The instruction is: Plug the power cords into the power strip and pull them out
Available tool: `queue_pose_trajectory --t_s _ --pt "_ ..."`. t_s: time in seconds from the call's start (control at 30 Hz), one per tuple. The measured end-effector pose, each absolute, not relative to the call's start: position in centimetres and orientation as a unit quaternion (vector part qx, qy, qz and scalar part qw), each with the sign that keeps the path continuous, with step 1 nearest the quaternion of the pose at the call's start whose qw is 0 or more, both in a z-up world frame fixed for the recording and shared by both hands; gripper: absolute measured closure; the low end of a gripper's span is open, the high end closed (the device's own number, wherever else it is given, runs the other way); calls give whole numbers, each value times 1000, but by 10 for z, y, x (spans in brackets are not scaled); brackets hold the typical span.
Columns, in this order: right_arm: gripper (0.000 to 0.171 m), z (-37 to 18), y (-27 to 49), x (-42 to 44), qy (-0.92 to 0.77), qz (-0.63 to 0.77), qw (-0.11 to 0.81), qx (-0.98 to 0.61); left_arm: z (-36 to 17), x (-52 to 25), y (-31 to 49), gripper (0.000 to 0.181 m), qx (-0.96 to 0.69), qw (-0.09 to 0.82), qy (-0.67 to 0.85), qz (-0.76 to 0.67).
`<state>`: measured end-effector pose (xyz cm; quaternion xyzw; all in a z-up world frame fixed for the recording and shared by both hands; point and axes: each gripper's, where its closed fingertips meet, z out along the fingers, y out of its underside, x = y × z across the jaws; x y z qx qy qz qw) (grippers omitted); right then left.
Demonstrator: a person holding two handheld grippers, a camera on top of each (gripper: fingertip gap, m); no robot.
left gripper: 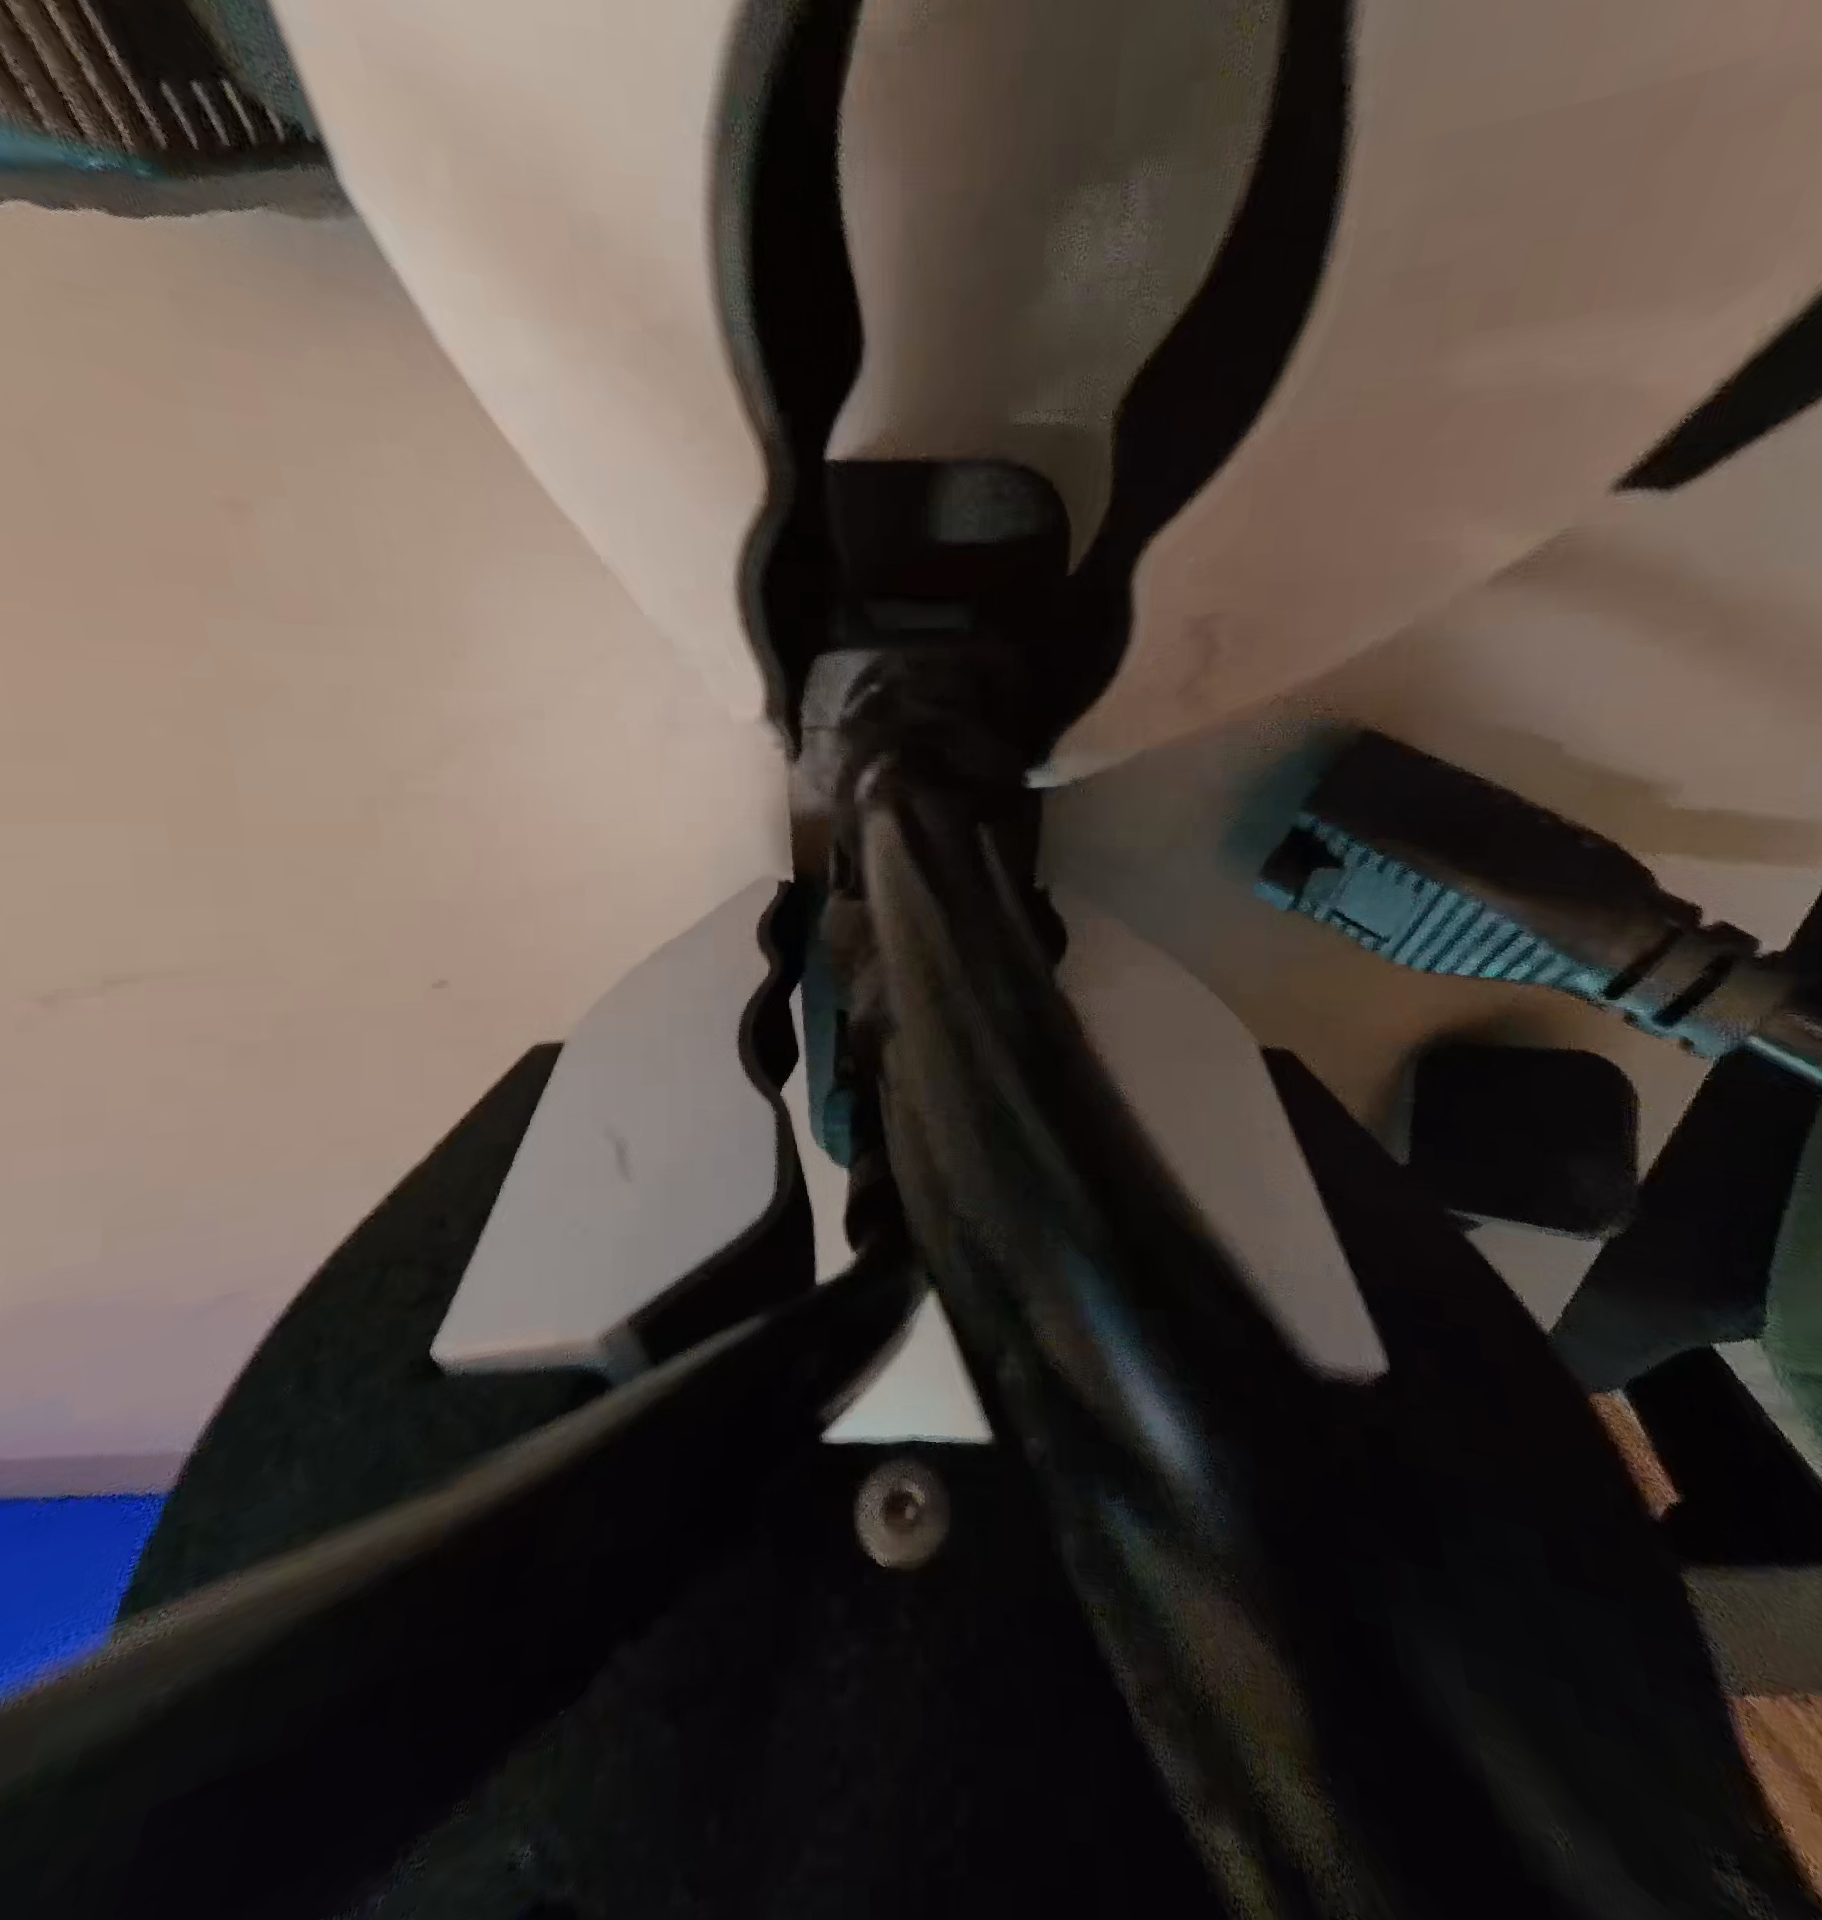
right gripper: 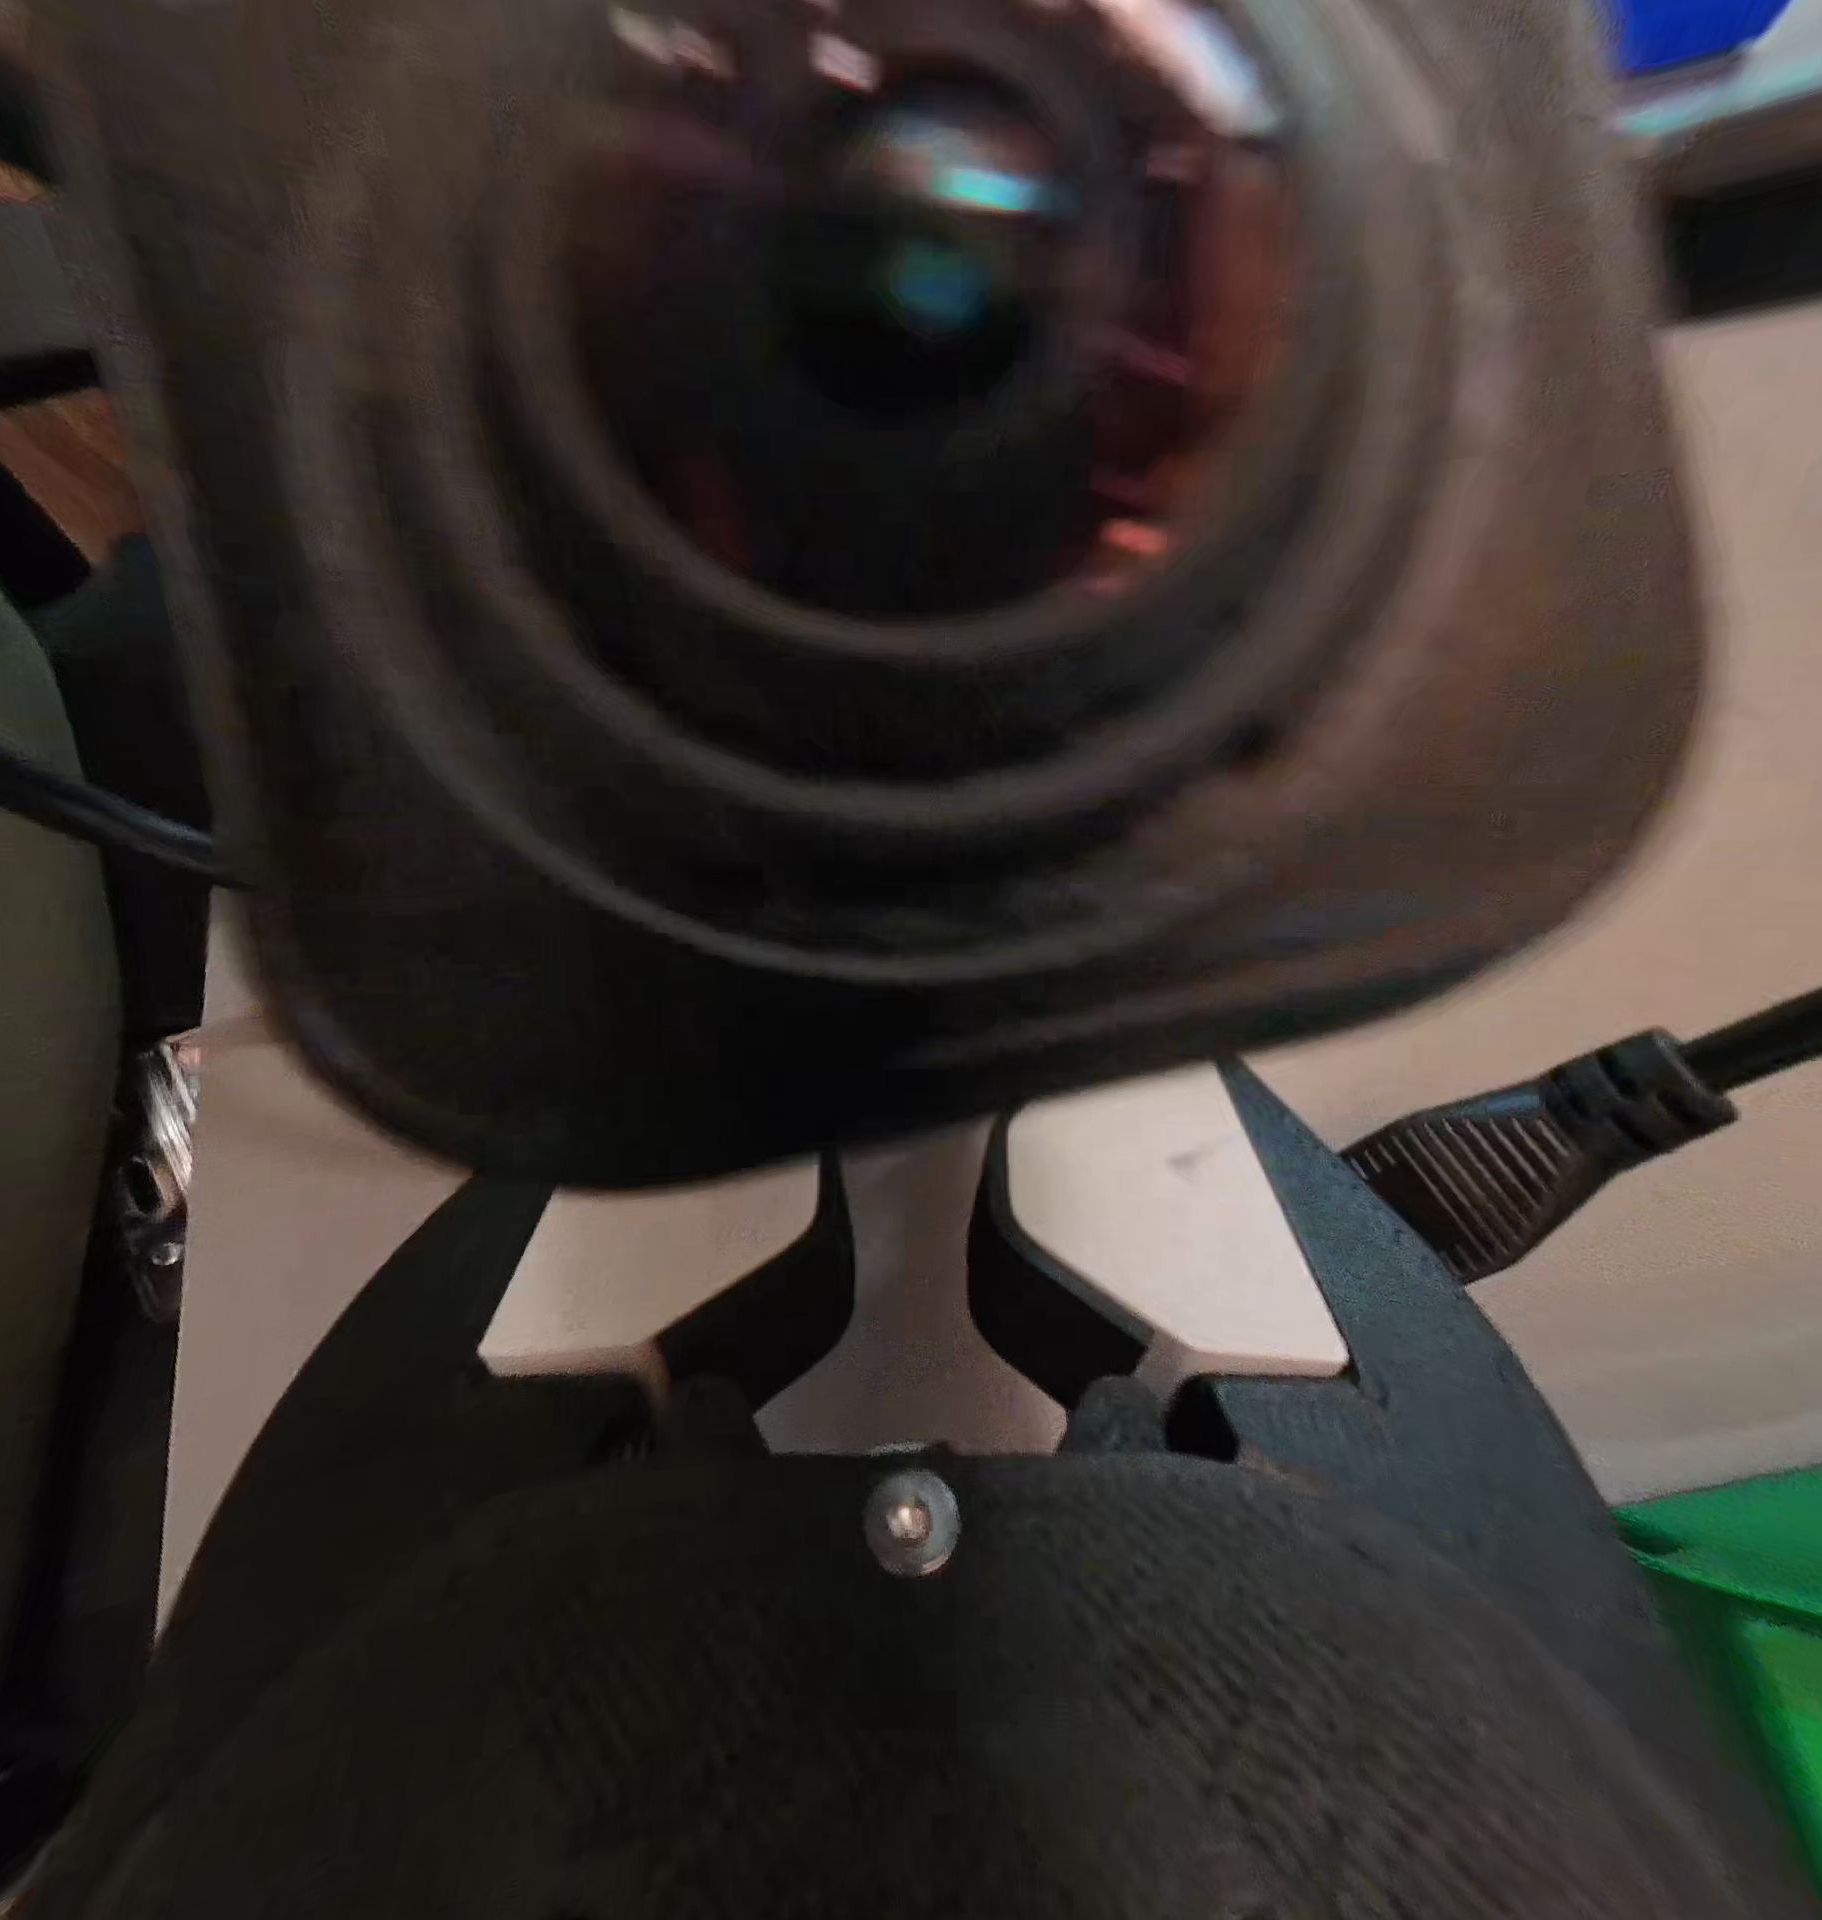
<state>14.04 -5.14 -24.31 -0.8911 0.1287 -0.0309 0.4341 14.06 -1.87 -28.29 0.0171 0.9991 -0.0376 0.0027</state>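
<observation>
Black, stiff moulded plug (left gripper: 928, 623) clamped in left gripper (left gripper: 917, 665), cord (left gripper: 990, 1039) springy; best held by ribbed body; right gripper (right gripper: 912, 1195) narrowly parted, empty.

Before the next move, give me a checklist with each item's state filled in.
1. Left gripper grip on the black plug: clamped, ok.
2. Cords kept out of the left camera's sight: they run back between the fingers, not ok.
3. Right gripper free: fingers apart, tips hidden, cannot tell.
4. Right wrist view clear: a blurred dark lens-like object fills it, not ok.
5. Spare plug on the table, ungripped: ok.
6. Power strip located: cannot tell.
</observation>
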Motion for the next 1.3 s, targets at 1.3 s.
queue_pose_trajectory --t_s 1.3 --pt "155 -225 -52 145 73 -43 535 -840 -285 145 -22 143 3 15 997 -77"
